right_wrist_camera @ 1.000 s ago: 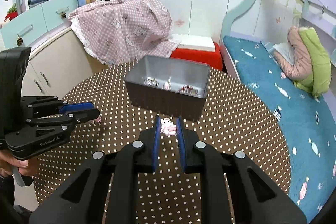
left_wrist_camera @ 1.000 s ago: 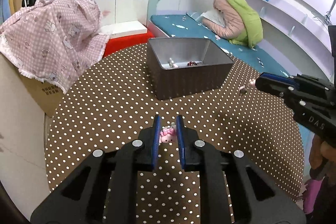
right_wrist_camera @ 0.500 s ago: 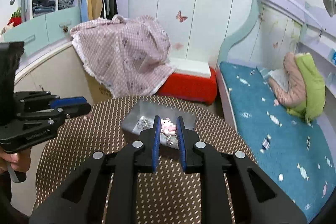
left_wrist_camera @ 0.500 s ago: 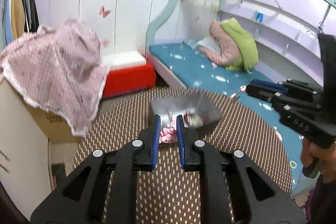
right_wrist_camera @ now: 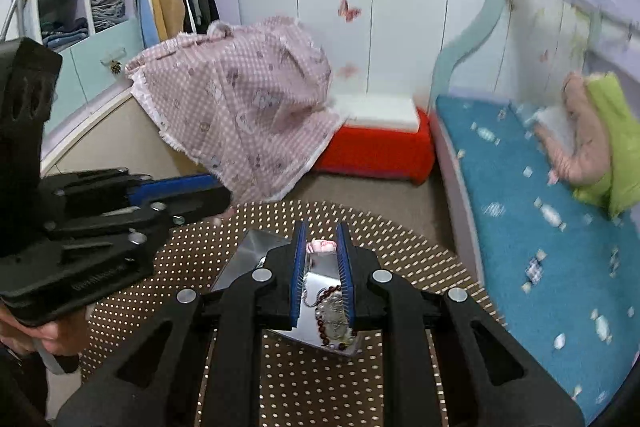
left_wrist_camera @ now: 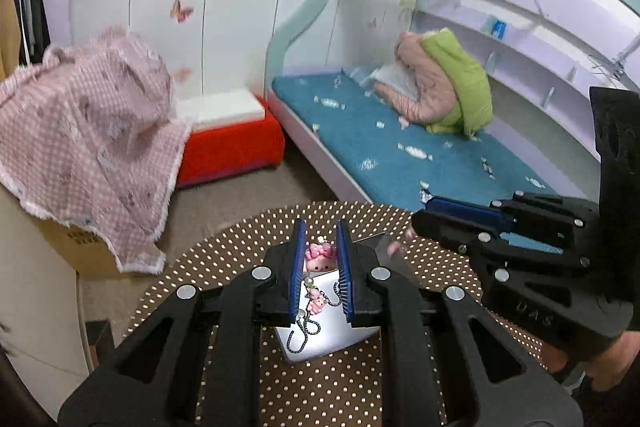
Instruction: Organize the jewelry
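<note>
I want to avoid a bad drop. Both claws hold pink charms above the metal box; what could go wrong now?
1. The left claw pinches only the head of the pink cat charm; its dangling cord could snag on release.
2. The right claw barely grips the small pink charm at its tips, so it may miss the silver metal box.

grippers: 2, left (left_wrist_camera: pixel 320 263), right (right_wrist_camera: pixel 322 267) | pink charms: 2, one (left_wrist_camera: pixel 319 259), one (right_wrist_camera: pixel 321 246) | metal box (right_wrist_camera: pixel 248 251): 1 | bead bracelet (right_wrist_camera: pixel 326 311): 1 | round table (left_wrist_camera: pixel 340 387): 1
</note>
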Demonstrator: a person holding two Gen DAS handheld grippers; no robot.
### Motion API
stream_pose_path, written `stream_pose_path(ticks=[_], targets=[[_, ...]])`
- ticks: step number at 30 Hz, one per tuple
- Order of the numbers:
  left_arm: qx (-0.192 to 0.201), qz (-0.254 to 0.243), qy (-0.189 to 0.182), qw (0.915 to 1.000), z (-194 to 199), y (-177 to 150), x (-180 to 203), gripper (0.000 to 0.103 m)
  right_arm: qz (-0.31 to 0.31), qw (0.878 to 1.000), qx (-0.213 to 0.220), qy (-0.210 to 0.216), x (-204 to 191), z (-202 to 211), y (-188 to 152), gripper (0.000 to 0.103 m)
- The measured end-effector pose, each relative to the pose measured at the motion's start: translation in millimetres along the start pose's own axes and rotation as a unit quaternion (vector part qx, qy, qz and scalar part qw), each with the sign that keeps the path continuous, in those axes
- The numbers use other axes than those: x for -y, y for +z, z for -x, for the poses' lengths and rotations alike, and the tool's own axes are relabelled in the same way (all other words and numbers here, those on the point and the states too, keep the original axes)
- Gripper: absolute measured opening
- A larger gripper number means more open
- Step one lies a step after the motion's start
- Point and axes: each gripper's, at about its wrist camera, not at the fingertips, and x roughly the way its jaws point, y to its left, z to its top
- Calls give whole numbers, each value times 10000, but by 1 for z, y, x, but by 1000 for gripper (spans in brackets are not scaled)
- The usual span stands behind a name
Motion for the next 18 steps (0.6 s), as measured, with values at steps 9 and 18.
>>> stream_pose_path(ticks=[9, 18], targets=[[-191, 333, 287, 9989, -27, -13, -15, 88, -645, 9976, -266, -43, 25, -22, -12, 66], [188, 418, 944, 9945, 28, -26, -22, 97, -994, 9945, 114, -300, 27, 22, -23, 96]])
